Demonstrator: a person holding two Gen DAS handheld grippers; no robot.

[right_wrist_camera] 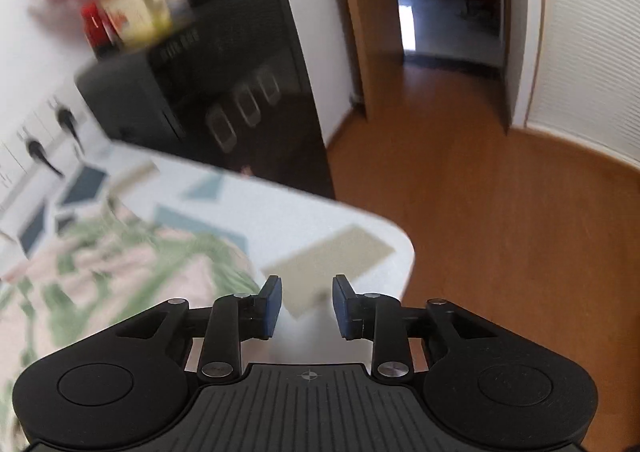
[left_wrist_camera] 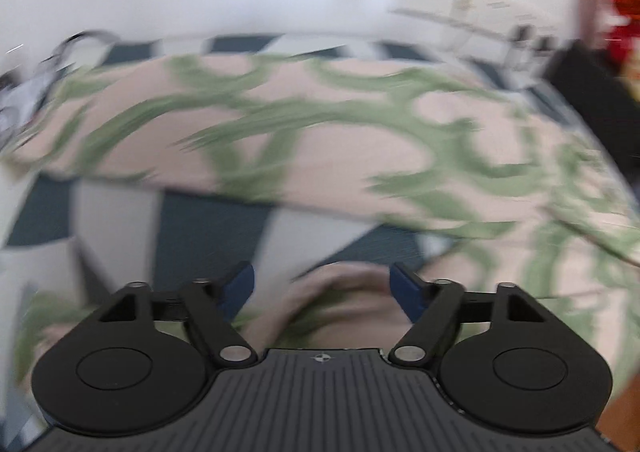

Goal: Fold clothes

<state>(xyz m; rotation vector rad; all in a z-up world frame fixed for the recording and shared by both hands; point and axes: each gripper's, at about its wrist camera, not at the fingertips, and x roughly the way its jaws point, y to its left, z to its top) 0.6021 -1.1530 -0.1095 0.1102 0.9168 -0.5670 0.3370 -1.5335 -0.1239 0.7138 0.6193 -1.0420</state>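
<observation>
White table with blue-grey checks (left_wrist_camera: pixel 120 228) carries the pink, green-leafed cloth garment (left_wrist_camera: pixel 320 140), spread 9 to 3 o'clock. My left fingers (left_wrist_camera: pixel 322 284) apart over a bunched fold; right fingers (right_wrist_camera: pixel 307 306) apart, empty. Risk: motion blur, pinching several layers.

1. The left claw (left_wrist_camera: pixel 322 286) is held wide open, its blue-padded fingers (left_wrist_camera: pixel 404 286) spread far apart, with nothing gripped between them.
2. The right claw (right_wrist_camera: pixel 307 306) is held open more narrowly, its blue pads (right_wrist_camera: pixel 273 306) facing each other across an empty gap.
3. Both views are blurred.
</observation>
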